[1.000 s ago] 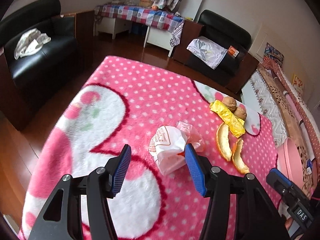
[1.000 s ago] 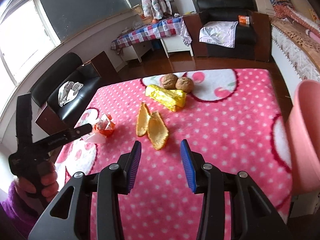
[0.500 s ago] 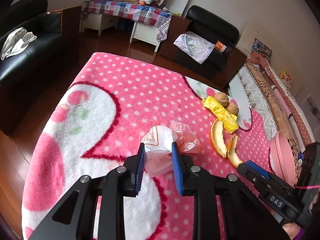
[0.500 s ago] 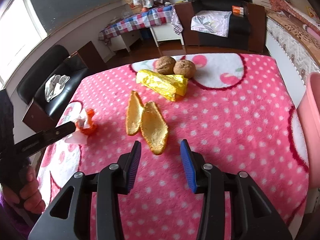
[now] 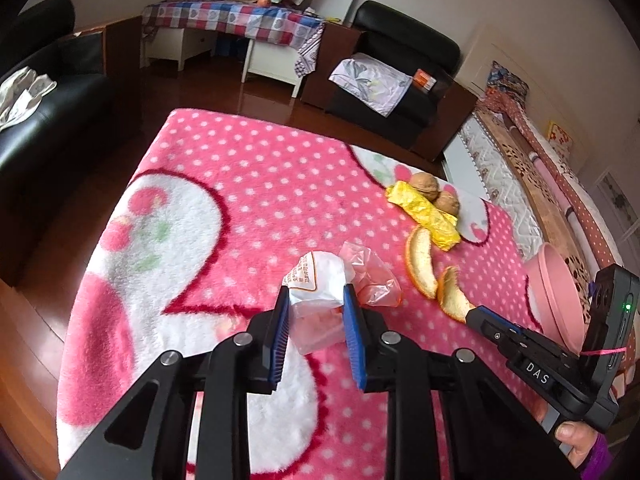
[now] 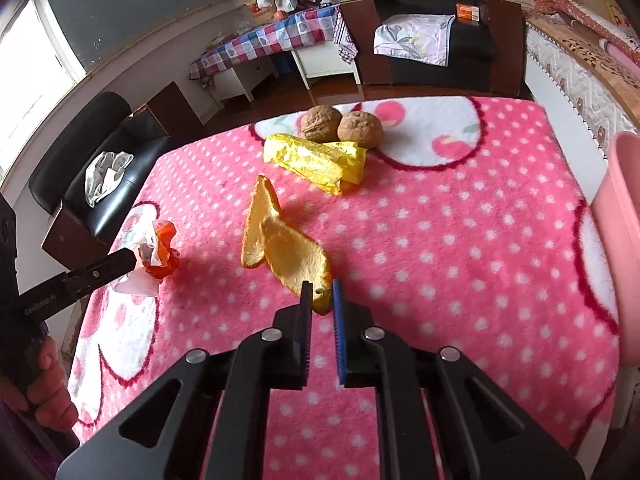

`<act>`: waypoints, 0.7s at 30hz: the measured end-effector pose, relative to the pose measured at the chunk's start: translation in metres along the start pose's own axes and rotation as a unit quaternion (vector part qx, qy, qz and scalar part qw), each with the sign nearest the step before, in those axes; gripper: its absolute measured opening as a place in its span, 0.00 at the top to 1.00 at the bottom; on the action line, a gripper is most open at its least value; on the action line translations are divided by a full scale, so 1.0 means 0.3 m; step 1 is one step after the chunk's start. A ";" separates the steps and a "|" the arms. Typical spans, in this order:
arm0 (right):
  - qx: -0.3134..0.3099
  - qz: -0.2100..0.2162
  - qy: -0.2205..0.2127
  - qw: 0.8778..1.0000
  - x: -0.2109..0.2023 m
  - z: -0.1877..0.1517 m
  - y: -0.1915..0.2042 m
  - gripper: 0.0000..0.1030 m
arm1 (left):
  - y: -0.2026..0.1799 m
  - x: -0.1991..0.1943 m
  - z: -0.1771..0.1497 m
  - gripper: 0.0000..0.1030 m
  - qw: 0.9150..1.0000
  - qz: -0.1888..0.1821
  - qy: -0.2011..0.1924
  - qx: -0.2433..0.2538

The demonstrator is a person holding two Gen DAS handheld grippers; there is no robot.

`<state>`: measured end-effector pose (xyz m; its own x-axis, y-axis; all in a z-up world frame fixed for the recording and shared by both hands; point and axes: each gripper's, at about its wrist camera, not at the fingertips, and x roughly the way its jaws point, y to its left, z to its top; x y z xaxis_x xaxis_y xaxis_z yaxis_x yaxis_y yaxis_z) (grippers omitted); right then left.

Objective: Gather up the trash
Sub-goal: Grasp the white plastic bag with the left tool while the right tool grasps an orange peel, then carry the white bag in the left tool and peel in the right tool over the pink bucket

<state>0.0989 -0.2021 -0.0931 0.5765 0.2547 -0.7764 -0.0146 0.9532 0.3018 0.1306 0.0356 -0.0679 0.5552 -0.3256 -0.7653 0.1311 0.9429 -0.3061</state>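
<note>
Trash lying scattered over the pink dotted blanket (image 5: 256, 184), all placed here against the yellow wrapper (image 6: 316, 162) as landmark. Left tool (image 5: 314, 312) pressing its blue pads on both sides of the white paper packet (image 5: 320, 280), jaws narrowed onto it after closing a moment ago; packet sitting well to the near left of the yellow wrapper, with a crumpled pink and orange plastic scrap (image 5: 374, 276) touching its right side. Right tool (image 6: 320, 300) pinching the near tip of one orange peel (image 6: 296, 256), jaws having just been closing, now almost together with the peel's edge between the pads. Peel lying just in front of the yellow wrapper, overlapping a second orange peel (image 6: 256, 220) on its left. Two walnuts (image 6: 340, 124) resting right behind the yellow wrapper, touching it. Pink bin (image 6: 620, 216) standing well off to the wrapper's right, at the blanket's edge. Fingers (image 6: 48, 392) of a hand gripping the left tool's handle, showing at the right wrist view's lower left.
</note>
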 end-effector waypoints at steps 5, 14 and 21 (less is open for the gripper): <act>0.000 -0.006 -0.012 1.000 -0.063 -0.017 -0.022 0.93 | -0.032 -0.037 -0.013 0.76 1.000 -0.009 -0.010 0.007; 0.013 -0.005 -0.046 0.999 -0.210 -0.033 -0.092 0.93 | -0.126 -0.081 -0.044 0.76 0.999 -0.019 -0.019 0.024; 0.040 -0.010 -0.085 0.996 -0.327 -0.038 -0.185 0.93 | -0.267 -0.086 -0.047 0.76 0.997 -0.038 -0.025 0.058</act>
<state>0.0338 -0.2782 -0.0400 0.7054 0.1988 -0.6804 0.0590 0.9401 0.3358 0.0942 -0.0324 -0.0315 0.5798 -0.3952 -0.7125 0.2664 0.9184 -0.2925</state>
